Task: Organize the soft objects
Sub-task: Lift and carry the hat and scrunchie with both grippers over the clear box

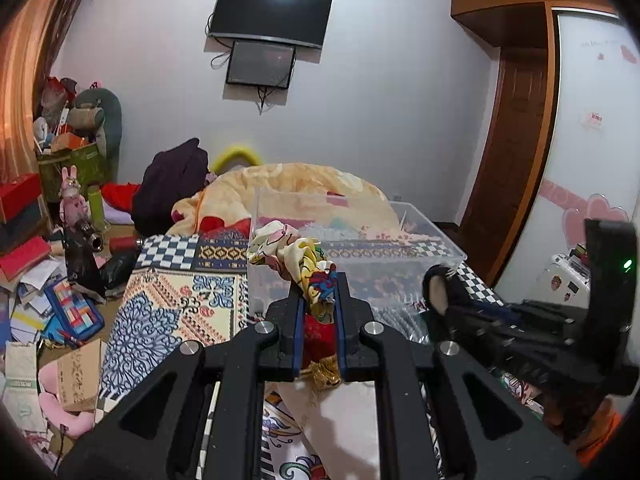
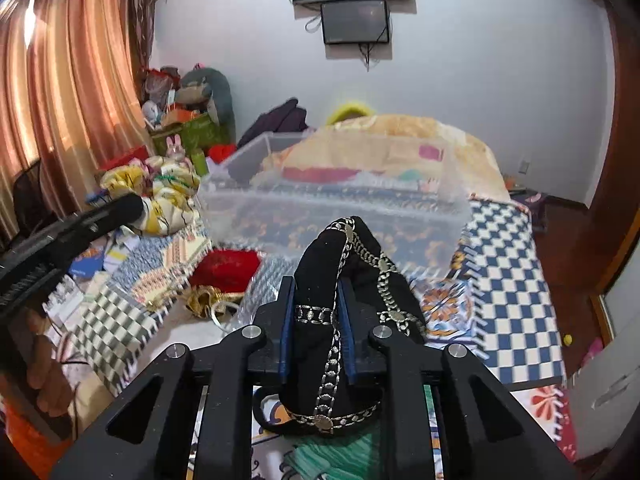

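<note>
Cartoon-print cloth bunched, lifted — black silver-trimmed fabric draped, raised.

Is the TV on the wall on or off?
Off, as far as the pictures show. The TV has a dark screen with only a glare on it, and the smaller screen below looks dark too.

Dim, soft room light; warm glow through curtains; fisheye-bent, vignetted edges.

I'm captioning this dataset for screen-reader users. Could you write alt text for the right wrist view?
The right gripper is shut on a black cloth with silver trim, held just short of a clear plastic bin on a patterned bedspread. At left, the left gripper holds a yellow printed cloth.
</note>
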Demonstrator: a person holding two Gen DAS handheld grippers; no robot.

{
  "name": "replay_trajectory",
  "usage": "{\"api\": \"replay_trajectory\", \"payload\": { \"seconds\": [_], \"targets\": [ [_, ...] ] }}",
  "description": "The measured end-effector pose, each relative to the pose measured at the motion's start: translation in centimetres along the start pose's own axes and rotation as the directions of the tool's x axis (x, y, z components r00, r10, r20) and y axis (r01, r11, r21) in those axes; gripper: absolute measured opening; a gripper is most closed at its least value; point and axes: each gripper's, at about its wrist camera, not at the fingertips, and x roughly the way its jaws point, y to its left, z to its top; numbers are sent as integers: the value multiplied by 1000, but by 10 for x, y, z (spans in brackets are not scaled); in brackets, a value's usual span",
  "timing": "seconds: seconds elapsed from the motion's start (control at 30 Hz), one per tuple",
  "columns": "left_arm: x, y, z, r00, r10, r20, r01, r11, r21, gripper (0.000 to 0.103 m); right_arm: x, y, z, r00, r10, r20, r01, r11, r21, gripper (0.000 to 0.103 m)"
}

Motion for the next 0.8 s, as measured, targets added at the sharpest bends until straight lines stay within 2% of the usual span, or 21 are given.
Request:
{"api": "replay_trajectory", "payload": {
  "seconds": [0.17,0.33,0.53,0.8],
  "targets": [
    [0,-1,12,1000,-16,14,16,1000,10,12,-32,-11,18,996,-16,83,15,1000,16,18],
    [11,-3,27,999,-29,20,28,999,25,12,-43,-18,42,989,-34,146,30,999,26,18],
    [29,1,50,999,-37,18,36,999,35,12,-37,-24,71,979,-54,198,50,998,25,18],
    [68,8,70,997,-58,-46,59,998,10,12,-8,-24,102,972,-102,213,104,995,2,18]
  ]
}}
